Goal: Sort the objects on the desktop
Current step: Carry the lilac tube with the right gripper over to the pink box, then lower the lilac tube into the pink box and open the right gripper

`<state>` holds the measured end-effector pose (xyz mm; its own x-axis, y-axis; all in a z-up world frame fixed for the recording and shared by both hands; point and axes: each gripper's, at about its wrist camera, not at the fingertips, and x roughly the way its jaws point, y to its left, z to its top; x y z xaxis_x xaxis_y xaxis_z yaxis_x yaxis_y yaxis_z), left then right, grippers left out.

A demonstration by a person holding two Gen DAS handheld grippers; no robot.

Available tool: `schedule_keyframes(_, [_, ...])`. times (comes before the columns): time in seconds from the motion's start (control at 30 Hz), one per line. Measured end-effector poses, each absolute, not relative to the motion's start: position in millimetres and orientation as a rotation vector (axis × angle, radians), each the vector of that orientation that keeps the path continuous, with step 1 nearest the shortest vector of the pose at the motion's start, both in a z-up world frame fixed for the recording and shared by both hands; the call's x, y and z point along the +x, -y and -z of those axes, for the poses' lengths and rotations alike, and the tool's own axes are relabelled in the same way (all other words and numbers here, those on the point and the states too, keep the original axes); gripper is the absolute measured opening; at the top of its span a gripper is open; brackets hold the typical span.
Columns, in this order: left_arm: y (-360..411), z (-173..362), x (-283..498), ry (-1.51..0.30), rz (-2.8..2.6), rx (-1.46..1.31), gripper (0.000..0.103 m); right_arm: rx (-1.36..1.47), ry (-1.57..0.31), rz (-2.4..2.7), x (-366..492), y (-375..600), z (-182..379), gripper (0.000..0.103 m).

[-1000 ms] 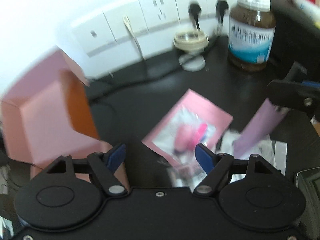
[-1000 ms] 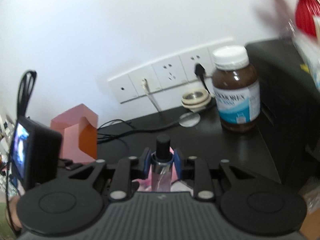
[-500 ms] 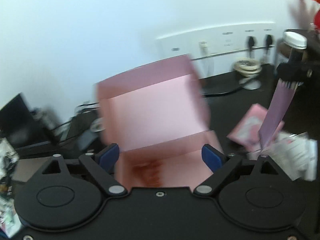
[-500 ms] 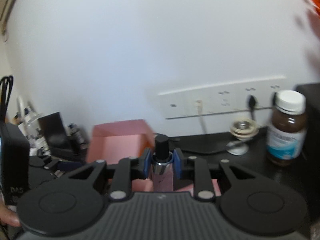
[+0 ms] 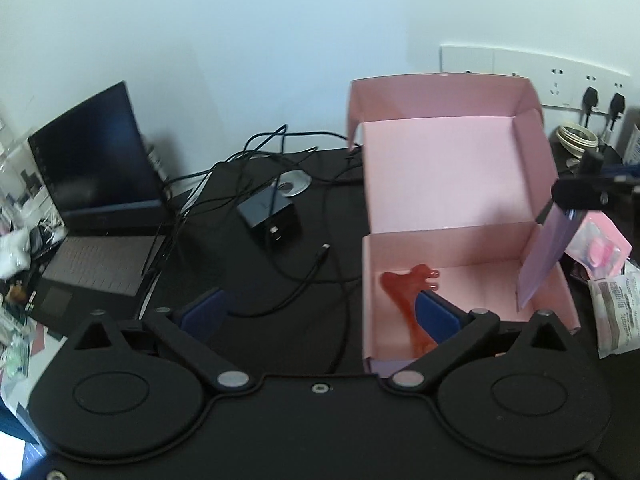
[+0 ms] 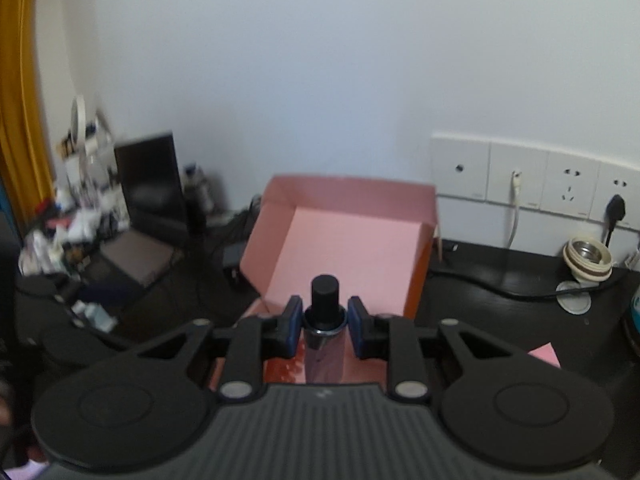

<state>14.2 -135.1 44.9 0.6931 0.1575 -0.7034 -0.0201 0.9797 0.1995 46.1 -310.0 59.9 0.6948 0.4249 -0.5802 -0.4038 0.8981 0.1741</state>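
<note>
White wall and a black tabletop (image 5: 328,216) frame the work: a lilac tube (image 5: 544,260) with a black cap hangs cap-up over the near right corner of the open pink box (image 5: 440,184), clamped at its neck by the right tool (image 6: 324,322). It looks light, smooth and squeezable, so the stiff collar under the cap seems the safest hold. A red scraper (image 5: 404,292) lies inside the box. Left tool (image 5: 316,314) has just been spreading wide, nothing between its pads. Left of the box sit cables and a laptop (image 5: 96,184).
</note>
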Motion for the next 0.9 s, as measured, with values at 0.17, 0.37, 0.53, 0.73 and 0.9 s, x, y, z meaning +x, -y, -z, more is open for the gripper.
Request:
schedule_keyframes(0.17, [124, -39, 11, -0.813, -0.108, 0.168, 0.103, -0.038, -0.715, -0.46, 52, 300, -50, 0.024])
schedule_keyframes(0.37, [114, -35, 12, -0.821, -0.114, 0.145, 0.103, -0.156, -0.787, -0.458, 62, 285, -37, 0.024])
schedule_keyframes(0.53, [103, -31, 15, -0.837, -0.123, 0.124, 0.103, -0.208, -0.792, -0.487, 72, 264, -29, 0.024])
schedule_keyframes(0.73, [95, -31, 16, -0.866, -0.122, 0.094, 0.103, -0.319, -0.867, -0.542, 94, 228, -11, 0.024])
schedule_keyframes(0.9, [96, -30, 15, -0.877, -0.11, 0.099, 0.103, -0.369, -0.936, -0.542, 103, 216, 12, 0.024])
